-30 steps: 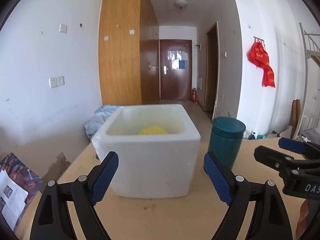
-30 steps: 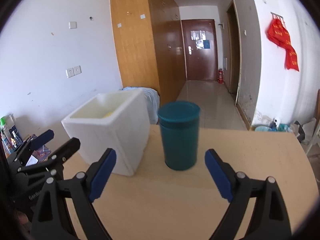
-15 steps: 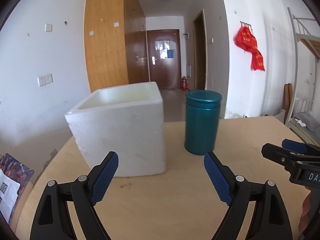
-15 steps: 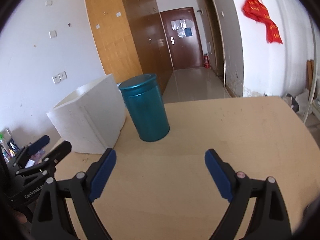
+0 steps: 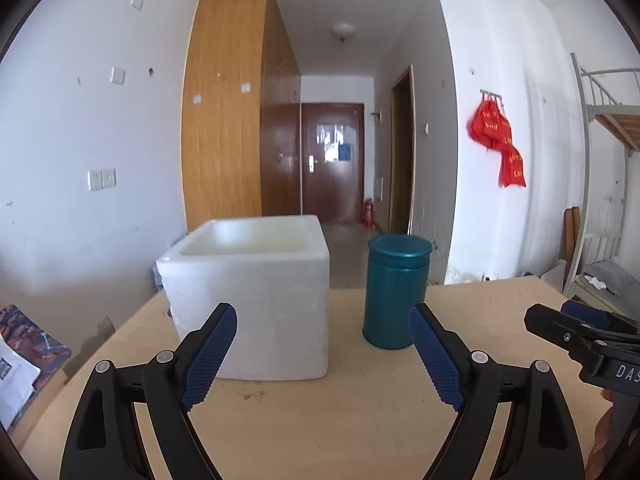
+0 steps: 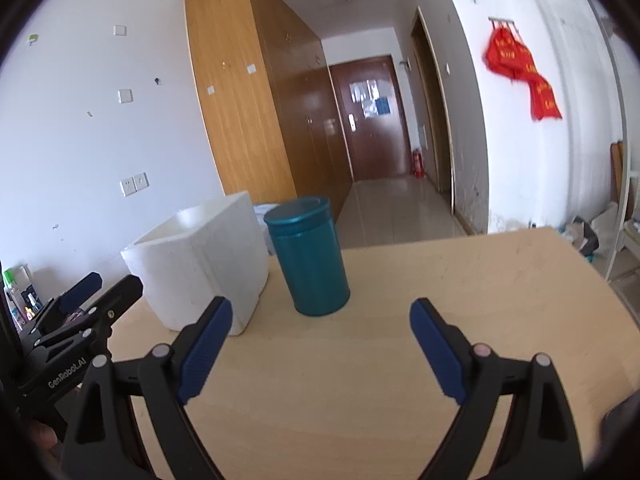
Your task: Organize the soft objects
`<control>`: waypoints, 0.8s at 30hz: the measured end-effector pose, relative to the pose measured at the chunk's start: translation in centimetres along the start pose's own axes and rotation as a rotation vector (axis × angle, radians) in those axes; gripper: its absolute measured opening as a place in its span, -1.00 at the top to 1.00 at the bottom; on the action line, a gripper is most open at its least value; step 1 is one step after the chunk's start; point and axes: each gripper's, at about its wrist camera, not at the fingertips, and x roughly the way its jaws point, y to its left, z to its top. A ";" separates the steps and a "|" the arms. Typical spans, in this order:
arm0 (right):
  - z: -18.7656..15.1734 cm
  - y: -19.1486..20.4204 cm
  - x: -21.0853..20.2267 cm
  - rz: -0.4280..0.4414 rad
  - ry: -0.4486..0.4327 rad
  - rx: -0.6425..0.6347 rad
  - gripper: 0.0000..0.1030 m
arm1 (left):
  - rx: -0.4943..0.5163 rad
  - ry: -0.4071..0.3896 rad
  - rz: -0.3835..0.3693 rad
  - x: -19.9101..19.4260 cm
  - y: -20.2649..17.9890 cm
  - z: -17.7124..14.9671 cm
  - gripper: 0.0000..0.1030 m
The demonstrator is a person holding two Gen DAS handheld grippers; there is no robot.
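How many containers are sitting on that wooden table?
2: a white foam box on the left, and a lidded teal canister just right of it. Anything inside the box is hidden.

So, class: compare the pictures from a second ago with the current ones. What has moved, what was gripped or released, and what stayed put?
Only the cameras moved. The left hand-held gripper dropped lower and backed off, so the yellow thing seen earlier inside the white foam box is now hidden. The right hand-held gripper swung rightwards. Nothing was gripped or released; both stay open. The box and teal canister stand unmoved on the table.
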 end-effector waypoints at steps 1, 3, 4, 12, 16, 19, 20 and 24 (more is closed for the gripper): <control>0.0 0.1 -0.4 -0.004 -0.017 -0.008 -0.80 | 0.003 -0.013 0.002 -0.2 0.0 0.1 -0.71; 0.1 0.5 -1.0 -0.009 -0.050 -0.021 -0.80 | 0.022 -0.058 0.014 -1.0 -0.3 0.1 -0.71; 0.1 0.7 -1.5 -0.010 -0.074 -0.029 -0.80 | 0.029 -0.078 0.020 -1.4 -0.5 0.1 -0.71; 0.5 1.6 -3.8 -0.040 -0.207 -0.089 -1.00 | 0.014 -0.179 0.023 -3.1 -0.4 0.6 -0.86; 0.5 1.8 -3.4 -0.071 -0.212 -0.112 -1.00 | -0.015 -0.160 0.017 -2.5 0.1 0.8 -0.90; 0.4 1.8 -2.9 -0.079 -0.197 -0.119 -1.00 | -0.039 -0.138 0.021 -2.1 0.6 0.8 -0.91; 0.4 1.9 -3.0 -0.083 -0.201 -0.122 -1.00 | -0.050 -0.132 0.019 -2.0 0.8 0.8 -0.91; 0.1 2.0 -3.2 -0.078 -0.215 -0.137 -1.00 | -0.068 -0.127 0.027 -1.9 1.1 0.7 -0.92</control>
